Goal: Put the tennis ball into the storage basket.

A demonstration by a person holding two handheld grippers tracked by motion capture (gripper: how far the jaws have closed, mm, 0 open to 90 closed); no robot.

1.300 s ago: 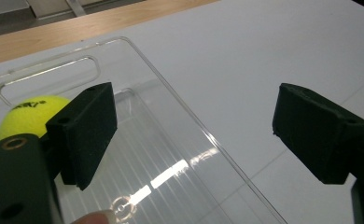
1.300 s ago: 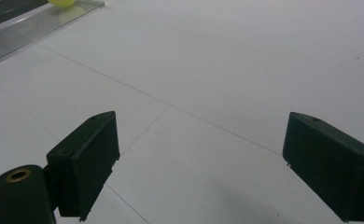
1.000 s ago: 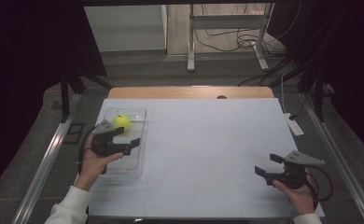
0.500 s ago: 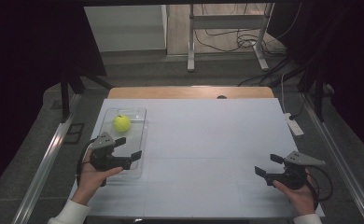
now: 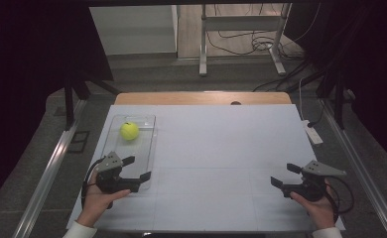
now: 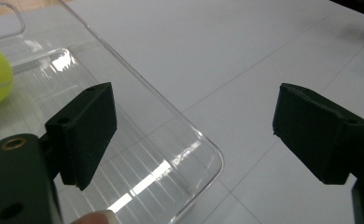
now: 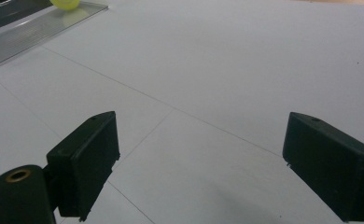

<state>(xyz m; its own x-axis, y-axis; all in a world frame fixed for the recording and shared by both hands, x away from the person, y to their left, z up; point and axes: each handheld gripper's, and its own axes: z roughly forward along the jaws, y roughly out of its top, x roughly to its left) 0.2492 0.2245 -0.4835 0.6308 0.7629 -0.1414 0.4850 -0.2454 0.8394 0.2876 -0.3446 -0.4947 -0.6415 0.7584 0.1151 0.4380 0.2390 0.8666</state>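
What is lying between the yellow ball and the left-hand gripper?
Only the clear tray's ribbed floor: the high view shows it bare between the ball and the left gripper.

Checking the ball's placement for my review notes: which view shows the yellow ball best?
The high view: the whole yellow ball sits in the far half of the clear tray, apart from both grippers. The left gripper view cuts it off at the frame's left edge; the right gripper view catches just its underside at the top edge.

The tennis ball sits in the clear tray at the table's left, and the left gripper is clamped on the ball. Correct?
Not quite. The tennis ball does lie in the clear tray, but the left gripper holds nothing: the high view shows it open at the tray's near end, apart from the ball.
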